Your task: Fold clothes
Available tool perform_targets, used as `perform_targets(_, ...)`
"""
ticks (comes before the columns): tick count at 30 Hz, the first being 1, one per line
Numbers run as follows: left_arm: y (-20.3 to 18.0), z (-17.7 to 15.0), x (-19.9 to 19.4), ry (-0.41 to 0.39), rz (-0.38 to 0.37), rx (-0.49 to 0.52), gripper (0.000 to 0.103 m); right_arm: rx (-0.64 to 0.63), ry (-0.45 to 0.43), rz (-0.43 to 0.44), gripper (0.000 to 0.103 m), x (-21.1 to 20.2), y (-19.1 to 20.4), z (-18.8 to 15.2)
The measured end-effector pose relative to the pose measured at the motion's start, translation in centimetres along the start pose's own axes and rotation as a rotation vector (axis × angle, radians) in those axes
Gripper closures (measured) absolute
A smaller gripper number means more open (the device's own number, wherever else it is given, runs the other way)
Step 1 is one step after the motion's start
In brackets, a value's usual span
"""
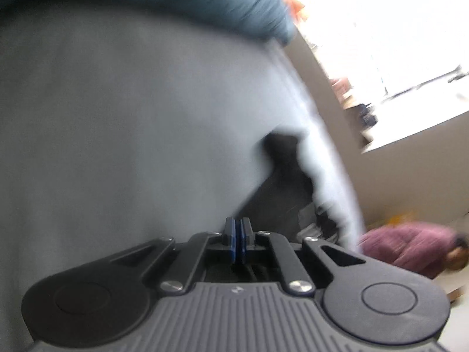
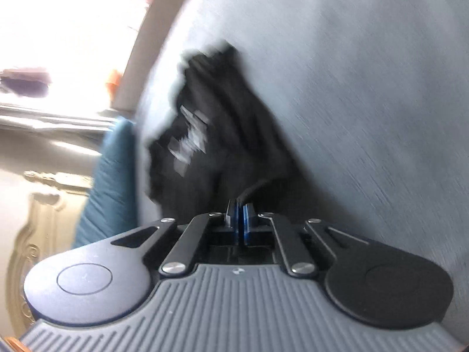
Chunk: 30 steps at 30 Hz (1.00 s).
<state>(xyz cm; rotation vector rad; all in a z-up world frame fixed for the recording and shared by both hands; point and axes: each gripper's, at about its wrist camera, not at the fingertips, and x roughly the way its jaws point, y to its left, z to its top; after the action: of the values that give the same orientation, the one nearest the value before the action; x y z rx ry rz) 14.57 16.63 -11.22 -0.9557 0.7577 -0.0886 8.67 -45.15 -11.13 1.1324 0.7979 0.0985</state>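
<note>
While both views are motion-blurred, the black garment (image 2: 222,123) lies on the grey bed surface (image 1: 117,117), directly ahead of each tool: left tool (image 1: 238,240) and right tool (image 2: 240,220) both clenched, apparently pinching its cloth.

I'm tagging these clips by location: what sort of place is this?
Probably a home, perhaps a bedroom, though blur limits certainty: a wide grey sheet like bedding, a teal cushion, and ornate cream carved furniture.
</note>
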Motion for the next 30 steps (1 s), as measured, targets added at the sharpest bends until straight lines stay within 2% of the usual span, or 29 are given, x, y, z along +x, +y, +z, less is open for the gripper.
perform_targets(1, -1.7, 1.6, -0.6, -0.023, -0.042, -0.003, 0.099, -0.039, -0.026, 0.039, 0.102, -0.4, 2.5, 1.5)
perform_targets(4, -5.2, 2.8, -4.5, -0.058, -0.113, 0.053, 0.099, -0.182, -0.121, 0.17, 0.102, -4.5, 10.1, 4.7)
perform_targets(7, -8.6, 4.1, -8.4, -0.093, -0.185, 0.109, 0.099, -0.289, -0.177, 0.205, 0.102, -9.0, 14.5, 5.0)
perform_targets(8, -9.8, 4.5, -9.7, -0.105, -0.209, 0.128, 0.099, -0.303, -0.176, 0.202, 0.102, -10.2, 14.8, 4.7)
perform_targets(10, -9.2, 3.2, -10.7, -0.066, -0.173, 0.142, 0.099, -0.286, -0.147, 0.177, 0.102, -11.9, 13.3, 3.7)
perform_targets(13, -6.3, 0.0, -10.8, 0.018, -0.054, 0.158, 0.099, -0.201, -0.082, 0.104, 0.102, -11.9, 8.3, 1.7)
perform_targets(18, 1.6, -6.1, -8.3, 0.196, 0.148, 0.095, 0.099, 0.029, 0.046, -0.086, 0.102, -8.0, -3.1, -2.1)
perform_targets(20, 3.7, -8.2, -7.3, 0.227, 0.236, 0.126, 0.099, 0.118, 0.089, -0.144, 0.102, -6.9, -6.8, -3.6)
perform_targets(24, 6.0, -9.9, -6.7, 0.255, 0.285, 0.135, 0.099, 0.206, 0.14, -0.224, 0.102, -5.4, -11.4, -5.4)
perform_targets(30, 6.3, -11.5, -6.0, 0.264, 0.344, 0.237, 0.099, 0.198, 0.182, -0.292, 0.101, -4.9, -12.4, -7.7)
